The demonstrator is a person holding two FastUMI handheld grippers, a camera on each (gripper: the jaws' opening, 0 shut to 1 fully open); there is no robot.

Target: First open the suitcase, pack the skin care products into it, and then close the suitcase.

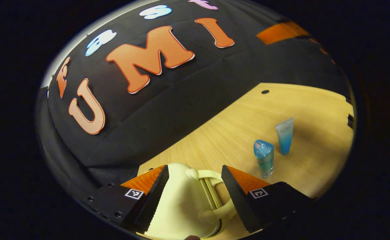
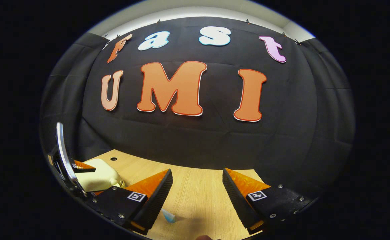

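Cream plastic forms the shell of the suitcase (image 1: 178,203), which lies between the two fingers of the left gripper (image 1: 195,196) in the left gripper view. The fingers stand wide apart, one on each side of the case; whether either touches the shell cannot be told. The case's handle (image 1: 215,196) and a gold-coloured seam run along the side nearer the right-hand finger in that view. In the right gripper view the suitcase (image 2: 99,178) sits at the far left, with the left gripper (image 2: 81,170) beside it.

Pale wood-grain table (image 1: 301,110) carries all items; a small dark round hole (image 1: 265,91) shows near its far edge. Black cloth wall (image 1: 168,110) rises behind the table, and in the right gripper view a strip of white wall (image 2: 195,11) shows above the cloth.

A blue bottle (image 1: 264,158) stands upright on the table, past the right-hand finger, apart from the case. A blue and white tube (image 1: 285,135) stands upright just beyond the bottle, near it but not touching.

The right gripper (image 2: 196,196) hangs above bare table with its fingers wide apart and nothing between them. A small blue item (image 2: 169,216) lies on the table just beside the left-hand finger; what it is cannot be told.
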